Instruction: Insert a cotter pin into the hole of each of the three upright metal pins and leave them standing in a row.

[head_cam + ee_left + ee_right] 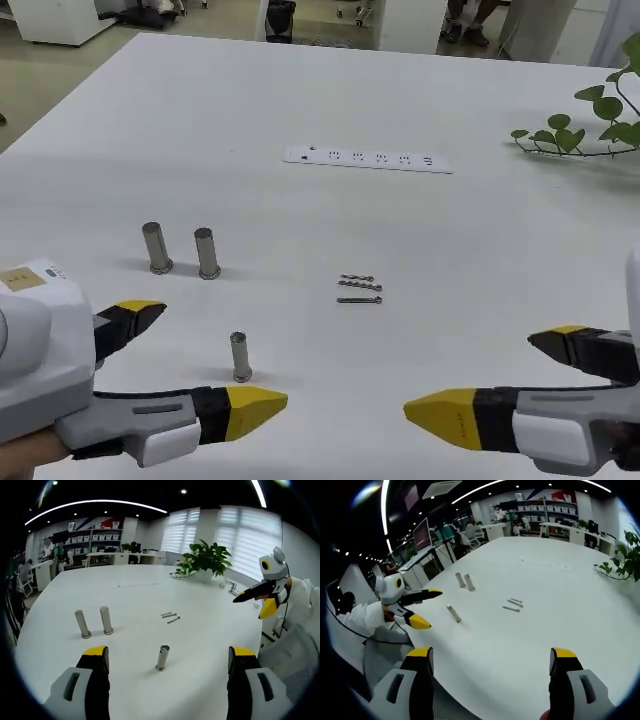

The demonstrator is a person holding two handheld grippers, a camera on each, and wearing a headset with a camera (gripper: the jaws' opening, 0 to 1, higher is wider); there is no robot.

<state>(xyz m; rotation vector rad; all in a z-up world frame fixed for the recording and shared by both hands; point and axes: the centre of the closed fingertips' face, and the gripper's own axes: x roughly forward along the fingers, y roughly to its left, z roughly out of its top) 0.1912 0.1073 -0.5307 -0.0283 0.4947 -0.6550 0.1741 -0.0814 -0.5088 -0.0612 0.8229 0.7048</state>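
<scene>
**Metal pins, three, all upright on the white table (300, 100).**
- The first metal pin (156, 248) and the second metal pin (207, 253) stand just beside each other, towards the left.
- The third metal pin (240, 356) stands apart from that pair, nearer the person.
- The pin holes are too small to make out.

**Cotter pins (359, 289), three.**
- They lie flat and loose on the table in a tight stack, roughly parallel.
- They are to the right of the metal pins and well apart from them.

**Left gripper (222, 354), grey and white with yellow-tipped jaws.**
- It is low over the near-left part of the table.
- The jaws are spread wide and grip nothing.
- In its own view the third metal pin stands between the two tips, a little ahead of them and touching neither.

**Right gripper (467, 375), same make.**
- It is at the near right, over bare table.
- The jaws are likewise wide apart with nothing between them.
- It is well clear of the cotter pins and the metal pins.

**Power strip (367, 158), white.** It lies flat beyond the cotter pins, towards the far side of the table.

**Plant (590, 125), green and leafy.** It is at the far right edge of the table.

**Surroundings.** An open office with shelving and blinds on the windows.
</scene>
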